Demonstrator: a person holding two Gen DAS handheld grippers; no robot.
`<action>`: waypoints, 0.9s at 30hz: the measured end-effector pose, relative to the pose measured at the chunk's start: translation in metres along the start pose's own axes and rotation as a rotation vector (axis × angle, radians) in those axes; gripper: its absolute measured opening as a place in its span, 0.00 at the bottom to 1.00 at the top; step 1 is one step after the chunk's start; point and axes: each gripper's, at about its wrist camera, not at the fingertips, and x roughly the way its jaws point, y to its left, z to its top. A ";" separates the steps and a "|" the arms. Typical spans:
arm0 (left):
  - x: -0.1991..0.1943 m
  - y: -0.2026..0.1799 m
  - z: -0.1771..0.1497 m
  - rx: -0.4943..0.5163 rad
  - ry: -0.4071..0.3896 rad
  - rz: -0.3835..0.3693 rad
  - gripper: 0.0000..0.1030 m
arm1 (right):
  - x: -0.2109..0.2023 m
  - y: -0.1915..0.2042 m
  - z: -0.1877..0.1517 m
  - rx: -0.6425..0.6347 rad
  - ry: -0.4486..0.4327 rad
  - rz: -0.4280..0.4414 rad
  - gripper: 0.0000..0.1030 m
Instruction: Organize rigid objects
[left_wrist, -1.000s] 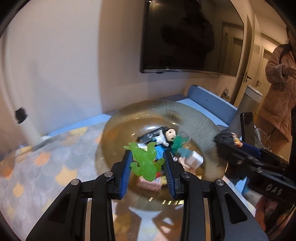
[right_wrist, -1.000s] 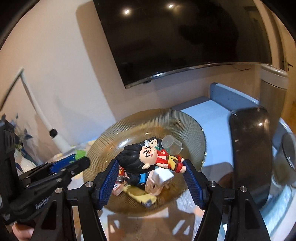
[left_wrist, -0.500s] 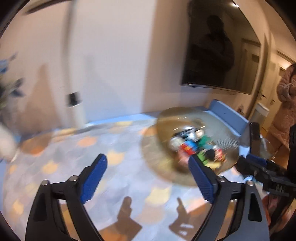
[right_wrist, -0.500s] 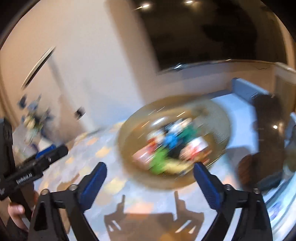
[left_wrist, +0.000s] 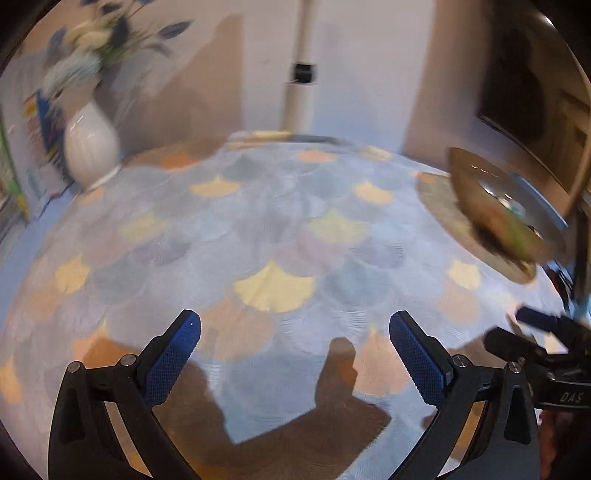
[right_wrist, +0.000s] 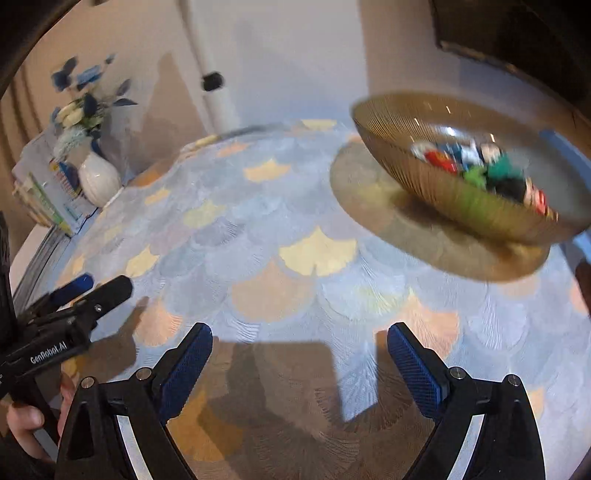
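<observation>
A ribbed amber glass bowl (right_wrist: 417, 173) stands at the right of the table and holds several small toy figures (right_wrist: 480, 170), among them green, red and black ones, all blurred. The bowl also shows at the far right of the left wrist view (left_wrist: 476, 192). My left gripper (left_wrist: 295, 328) is open and empty above the patterned tablecloth, well left of the bowl. My right gripper (right_wrist: 299, 339) is open and empty, in front of and left of the bowl. The left gripper also shows at the left edge of the right wrist view (right_wrist: 90, 290).
A tablecloth with a pastel scale pattern (left_wrist: 273, 236) covers the table. A white vase with flowers (left_wrist: 90, 146) stands at the far left corner, next to books (right_wrist: 44, 199). A white pole (left_wrist: 301, 74) stands against the wall behind the table.
My left gripper has let go of the green figure into the bowl and opened wide. Both grippers have pulled back and swung left, away from the bowl.
</observation>
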 end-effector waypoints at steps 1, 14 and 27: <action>0.002 0.004 0.001 -0.027 0.003 0.010 0.99 | 0.000 -0.002 0.001 0.010 0.006 0.004 0.93; 0.003 -0.004 -0.008 0.006 0.012 -0.002 0.99 | 0.002 0.016 -0.002 -0.084 0.012 -0.060 0.93; 0.003 -0.004 -0.009 0.010 0.018 0.009 0.99 | 0.005 0.014 -0.002 -0.078 0.017 -0.058 0.93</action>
